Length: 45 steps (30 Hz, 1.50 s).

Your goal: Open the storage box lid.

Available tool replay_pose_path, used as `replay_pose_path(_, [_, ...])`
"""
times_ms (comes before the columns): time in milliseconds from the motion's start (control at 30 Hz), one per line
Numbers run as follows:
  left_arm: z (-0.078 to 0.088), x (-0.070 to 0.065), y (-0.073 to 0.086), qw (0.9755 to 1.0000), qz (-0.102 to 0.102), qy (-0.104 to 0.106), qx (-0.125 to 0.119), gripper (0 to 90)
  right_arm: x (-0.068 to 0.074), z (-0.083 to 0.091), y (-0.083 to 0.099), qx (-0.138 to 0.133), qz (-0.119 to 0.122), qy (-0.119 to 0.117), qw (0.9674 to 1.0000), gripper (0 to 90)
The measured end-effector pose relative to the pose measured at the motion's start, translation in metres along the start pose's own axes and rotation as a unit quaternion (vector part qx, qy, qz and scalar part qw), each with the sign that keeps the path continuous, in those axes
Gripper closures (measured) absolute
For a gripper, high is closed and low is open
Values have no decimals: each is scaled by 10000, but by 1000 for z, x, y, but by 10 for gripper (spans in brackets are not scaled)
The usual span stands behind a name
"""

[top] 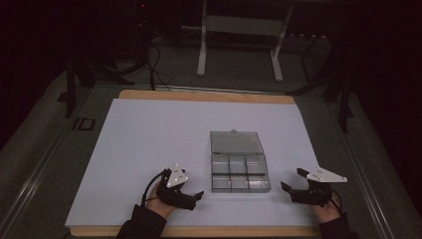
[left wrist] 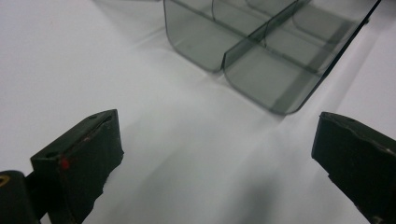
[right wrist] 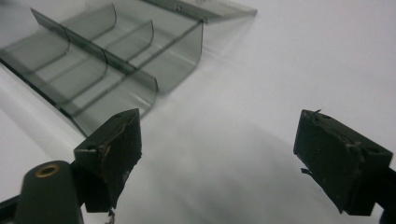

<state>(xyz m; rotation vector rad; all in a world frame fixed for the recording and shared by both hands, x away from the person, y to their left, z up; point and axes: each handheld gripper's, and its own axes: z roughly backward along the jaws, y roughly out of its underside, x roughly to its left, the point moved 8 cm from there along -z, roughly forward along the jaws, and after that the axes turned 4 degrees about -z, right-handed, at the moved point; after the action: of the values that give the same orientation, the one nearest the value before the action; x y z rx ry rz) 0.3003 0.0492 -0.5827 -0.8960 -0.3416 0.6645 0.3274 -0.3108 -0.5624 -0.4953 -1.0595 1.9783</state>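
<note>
A clear grey compartment box (top: 240, 173) lies on the white sheet (top: 149, 139), its lid (top: 235, 142) folded open and flat on the far side. Its several compartments look empty. My left gripper (top: 193, 197) rests low on the sheet just left of the box's near corner, open with nothing between its jaws. In the left gripper view the left gripper (left wrist: 217, 135) points at a corner of the box (left wrist: 261, 70). My right gripper (top: 292, 179) sits to the box's right, open and empty. From the right gripper (right wrist: 220, 133), the box (right wrist: 107, 65) lies ahead to the left.
The white sheet covers a wooden tabletop (top: 209, 95) whose edge shows at the back and front. Beyond the table stand a white metal frame (top: 239, 45) and some cables (top: 154, 64) on a dark floor. Bare sheet lies left of and behind the box.
</note>
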Motion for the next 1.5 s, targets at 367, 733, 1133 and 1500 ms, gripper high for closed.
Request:
replay_pose_path(367, [8,5,10,9996,-6,-246,138,29,-11,6,17,29,-48,274,9996,148])
replay_pose_path(733, [14,9,17,9982,-92,-549,223,29,-18,8,23,7,-73,460,9989,146])
replay_pose_path(1133, [15,5,17,9976,-350,-597,101,29,-18,8,25,-42,-91,523,9986,148])
replay_pose_path(1500, [15,4,17,9974,-374,-610,105,29,-17,5,26,96,-23,561,9984,153])
